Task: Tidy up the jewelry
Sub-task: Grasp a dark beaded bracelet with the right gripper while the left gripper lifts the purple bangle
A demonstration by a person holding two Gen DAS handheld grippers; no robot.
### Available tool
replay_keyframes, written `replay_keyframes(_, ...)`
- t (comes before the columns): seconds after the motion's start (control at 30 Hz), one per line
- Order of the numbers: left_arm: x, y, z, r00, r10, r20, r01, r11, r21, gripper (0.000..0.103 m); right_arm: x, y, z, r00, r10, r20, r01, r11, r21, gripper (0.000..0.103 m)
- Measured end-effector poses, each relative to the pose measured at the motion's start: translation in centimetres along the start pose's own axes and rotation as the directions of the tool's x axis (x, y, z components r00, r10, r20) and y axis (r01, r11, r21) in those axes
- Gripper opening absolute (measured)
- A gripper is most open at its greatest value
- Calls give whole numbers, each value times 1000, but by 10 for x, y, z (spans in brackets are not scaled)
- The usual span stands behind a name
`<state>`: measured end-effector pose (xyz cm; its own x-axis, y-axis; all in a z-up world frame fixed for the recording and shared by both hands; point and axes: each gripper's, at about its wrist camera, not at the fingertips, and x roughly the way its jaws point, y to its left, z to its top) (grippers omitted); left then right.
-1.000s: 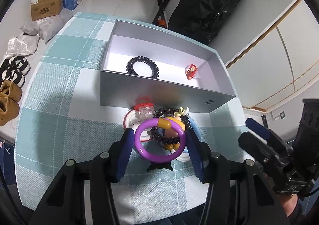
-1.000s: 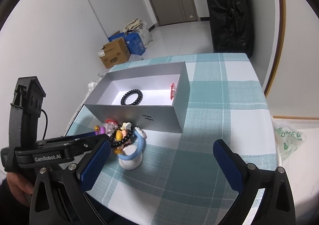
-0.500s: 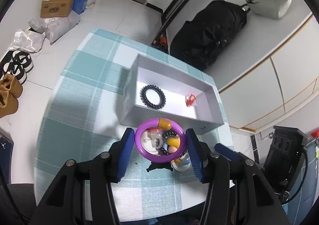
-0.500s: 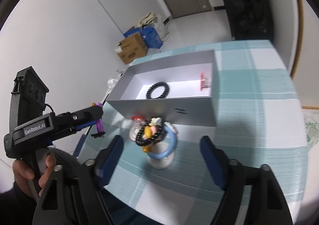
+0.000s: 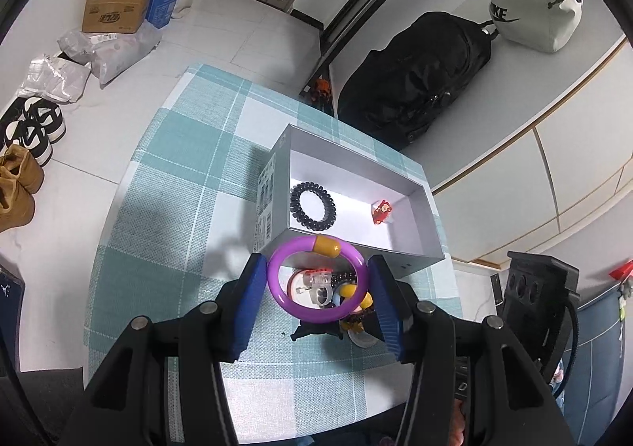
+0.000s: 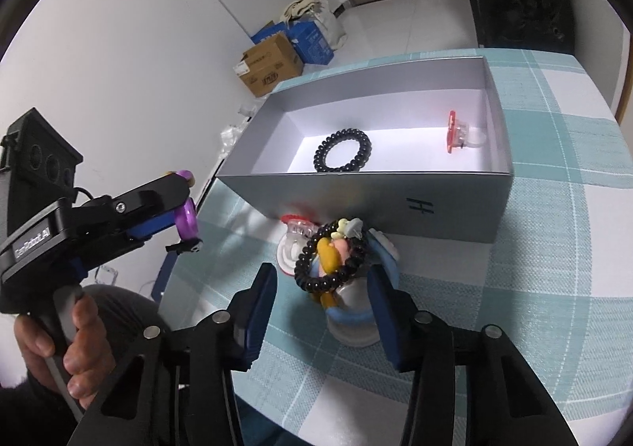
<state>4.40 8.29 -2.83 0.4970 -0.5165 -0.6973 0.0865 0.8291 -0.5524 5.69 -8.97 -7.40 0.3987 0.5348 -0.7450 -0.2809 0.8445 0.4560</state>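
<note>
Where the pale tiled floor (image 5: 221, 34) meets the white wall, cardboard boxes (image 5: 118, 2), plastic bags and shoes (image 5: 31, 129) lie about, and a black backpack (image 5: 419, 78) leans by the door. The counter (image 5: 174, 185) wears a teal-and-white checked cloth. On it stands an open grey box (image 6: 356, 204) holding a black coil hair tie (image 6: 343, 150) and a red charm ring (image 6: 461, 133), well apart. Just in front of the box sits a small heap of jewelry (image 6: 336, 260). The left gripper (image 5: 318, 279), raised above the heap, has its jaws clamped on a purple bangle (image 5: 277, 283). The right gripper (image 6: 322, 287) has jaws closing around the heap, a black bead bracelet (image 6: 312, 268) between them, not yet pressed.
</note>
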Motion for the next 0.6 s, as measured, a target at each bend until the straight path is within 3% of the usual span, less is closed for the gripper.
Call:
replay_keyframes(0.17, 0, -1, 1, 1000, -6, -3, 6, 1000, 0, 47, 7, 4, 1, 999, -34, -11, 34, 999, 1, 21)
replay_keyframes(0.27, 1, 0, 1, 1000, -6, -5, 6, 1000, 0, 47, 5, 6, 0, 999, -42, -6, 42, 999, -11, 20)
replay_keyframes(0.33, 1, 1, 1, 1000, -5, -8, 5, 1000, -1, 47, 2, 7, 0, 999, -51, 5, 51, 998, -26, 13)
replay_keyframes(0.6, 4, -1, -1, 1000, 4, -15, -4, 1000, -1, 47, -8, 8, -4, 998, -54, 14, 54, 998, -37, 9)
